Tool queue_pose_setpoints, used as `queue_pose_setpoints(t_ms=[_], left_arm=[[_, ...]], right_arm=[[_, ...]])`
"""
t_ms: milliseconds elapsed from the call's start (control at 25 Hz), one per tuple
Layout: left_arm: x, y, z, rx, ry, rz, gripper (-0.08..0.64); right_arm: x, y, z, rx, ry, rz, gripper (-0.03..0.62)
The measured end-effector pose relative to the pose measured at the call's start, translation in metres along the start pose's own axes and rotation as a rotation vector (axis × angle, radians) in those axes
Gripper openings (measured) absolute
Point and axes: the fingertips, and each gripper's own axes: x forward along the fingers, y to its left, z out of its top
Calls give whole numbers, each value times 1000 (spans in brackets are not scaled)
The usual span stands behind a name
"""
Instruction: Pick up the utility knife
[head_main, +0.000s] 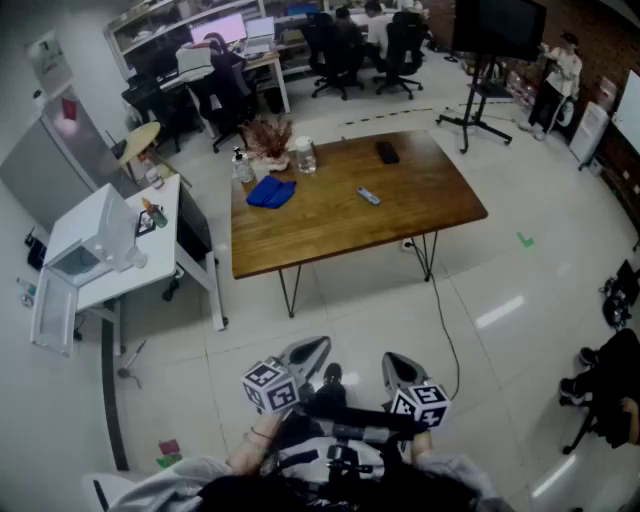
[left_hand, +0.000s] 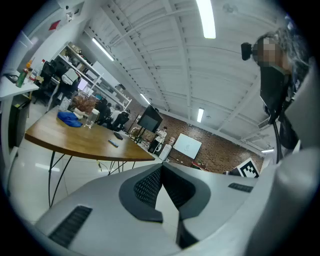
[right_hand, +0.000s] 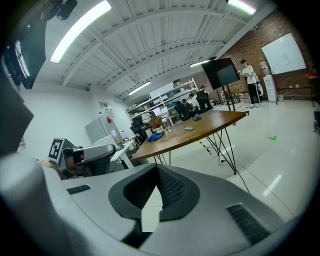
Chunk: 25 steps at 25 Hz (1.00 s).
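The utility knife (head_main: 369, 196) is a small grey-blue bar lying on the wooden table (head_main: 330, 230), right of its middle. It also shows far off in the left gripper view (left_hand: 114, 143) and the right gripper view (right_hand: 189, 128). Both grippers are held low by the person's body, well short of the table. My left gripper (head_main: 318, 345) has its jaws closed tip to tip (left_hand: 161, 166) with nothing between them. My right gripper (head_main: 393, 358) is likewise shut and empty (right_hand: 156, 167). Both point toward the table across bare floor.
On the table also lie a blue cloth (head_main: 271, 191), a glass jar (head_main: 305, 155), a dried plant (head_main: 268, 135) and a black object (head_main: 387, 152). A white side desk (head_main: 165, 215) stands at the left, a cable (head_main: 443, 320) runs over the floor, and a screen stand (head_main: 487, 95) is behind.
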Motion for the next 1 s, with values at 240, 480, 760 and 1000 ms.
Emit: queue_pose_setpoints(t_ms=[240, 480, 760, 1000], left_arm=[[39, 50, 46, 6, -3, -21, 5], [69, 112, 84, 6, -5, -32, 6], [99, 160, 86, -46, 30, -51, 6], [116, 167, 85, -106, 44, -90, 5]], right_arm=[[41, -20, 45, 17, -52, -63, 11], [95, -24, 86, 8, -81, -105, 11], [114, -49, 95, 24, -62, -211, 11], [120, -52, 103, 55, -17, -245, 11]])
